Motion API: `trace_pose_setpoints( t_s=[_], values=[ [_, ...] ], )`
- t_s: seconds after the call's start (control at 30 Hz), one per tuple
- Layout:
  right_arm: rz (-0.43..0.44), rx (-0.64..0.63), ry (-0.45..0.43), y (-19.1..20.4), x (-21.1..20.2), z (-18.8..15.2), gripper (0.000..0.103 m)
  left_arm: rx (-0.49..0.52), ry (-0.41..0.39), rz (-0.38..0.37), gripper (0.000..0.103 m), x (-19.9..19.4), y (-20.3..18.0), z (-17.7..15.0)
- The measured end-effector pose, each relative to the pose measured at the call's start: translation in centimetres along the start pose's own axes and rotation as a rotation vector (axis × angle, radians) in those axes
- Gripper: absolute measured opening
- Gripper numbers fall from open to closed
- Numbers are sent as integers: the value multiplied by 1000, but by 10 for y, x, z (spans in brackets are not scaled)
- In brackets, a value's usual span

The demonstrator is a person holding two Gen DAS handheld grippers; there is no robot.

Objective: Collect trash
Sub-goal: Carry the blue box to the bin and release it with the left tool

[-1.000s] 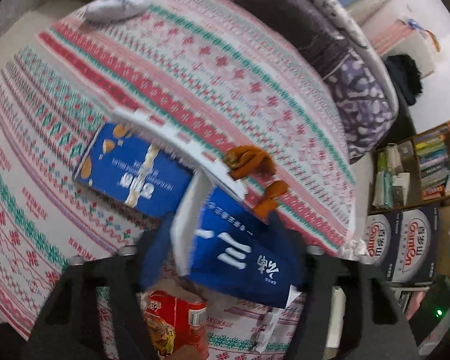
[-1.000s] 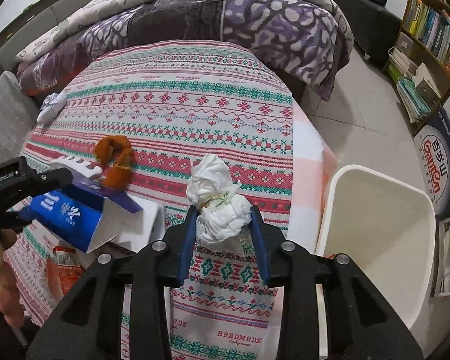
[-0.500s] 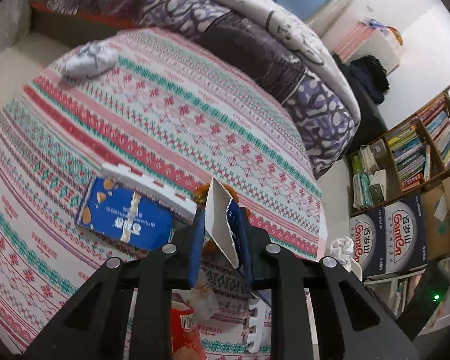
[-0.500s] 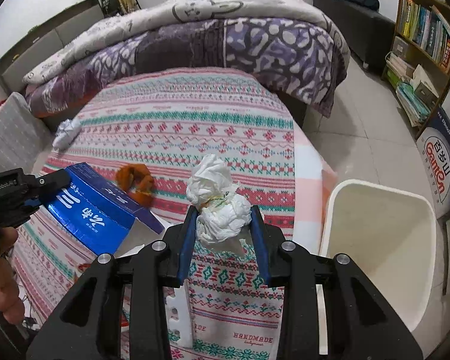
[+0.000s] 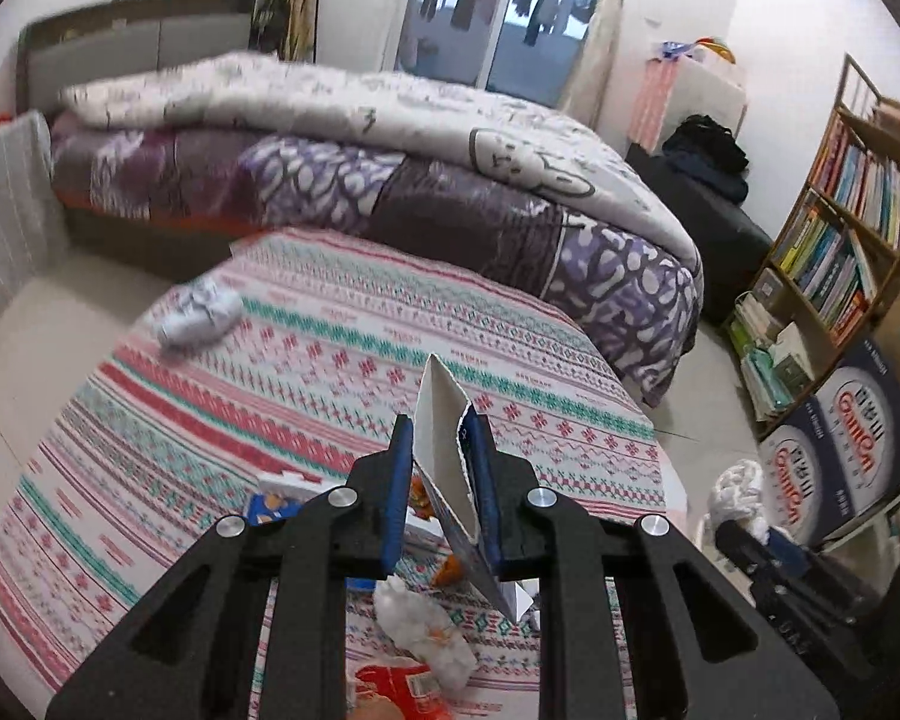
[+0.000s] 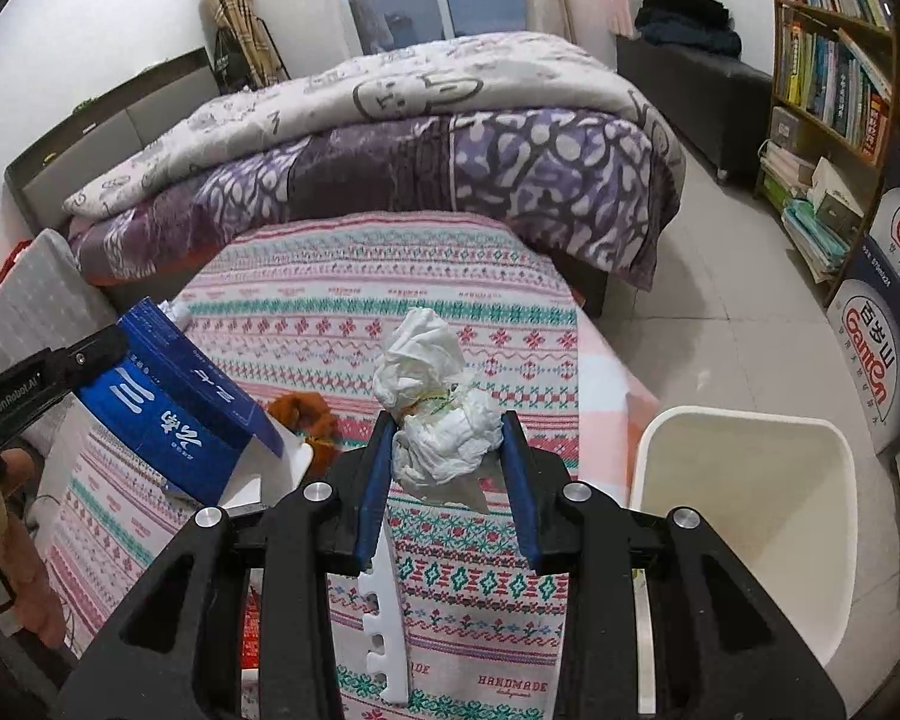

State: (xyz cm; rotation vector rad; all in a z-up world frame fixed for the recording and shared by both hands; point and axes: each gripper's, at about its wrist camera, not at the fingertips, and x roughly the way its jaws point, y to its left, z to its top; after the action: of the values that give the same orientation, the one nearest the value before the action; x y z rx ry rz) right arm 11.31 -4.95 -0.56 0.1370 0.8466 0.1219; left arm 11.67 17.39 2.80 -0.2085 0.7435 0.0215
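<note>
Both grippers are loaded for the white plastic bin (image 6: 744, 516) — the right gripper (image 6: 447, 468) pinching a crumpled white tissue wad (image 6: 432, 408), the left gripper (image 5: 441, 486) clamped on a flattened blue cardboard box (image 6: 174, 414).

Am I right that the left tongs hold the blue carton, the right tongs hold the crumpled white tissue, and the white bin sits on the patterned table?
Not quite. The white bin stands on the floor beside the patterned table, as the right wrist view shows. The rest holds: the left tongs grip the blue carton, and the right tongs grip the crumpled white tissue.
</note>
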Motion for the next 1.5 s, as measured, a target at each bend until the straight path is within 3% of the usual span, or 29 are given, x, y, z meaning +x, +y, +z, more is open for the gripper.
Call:
trace_pose_setpoints(
  t_s=[0.37, 0.93, 1.03, 1.1, 1.17, 1.5],
  values=[
    [-30, 31, -36, -25, -19, 0, 33, 69, -70, 25, 20, -18, -17, -4],
    [-136, 204, -44, -116, -56, -11, 34, 179, -101, -57, 20, -48, -79, -23],
    [-168, 245, -36, -134, -61, -15, 38, 175, -81, -101, 20, -50, -93, -26],
    [-186, 274, -42, -147, -66, -19, 52, 185, -75, -125, 20, -51, -109, -28],
    [-204, 304, -60, -160, -74, -22, 59, 201, -74, -141, 20, -53, -123, -32],
    [-261, 438, -117, -215, -108, -35, 69, 281, -29, -227, 20, -49, -203, -58]
  ],
)
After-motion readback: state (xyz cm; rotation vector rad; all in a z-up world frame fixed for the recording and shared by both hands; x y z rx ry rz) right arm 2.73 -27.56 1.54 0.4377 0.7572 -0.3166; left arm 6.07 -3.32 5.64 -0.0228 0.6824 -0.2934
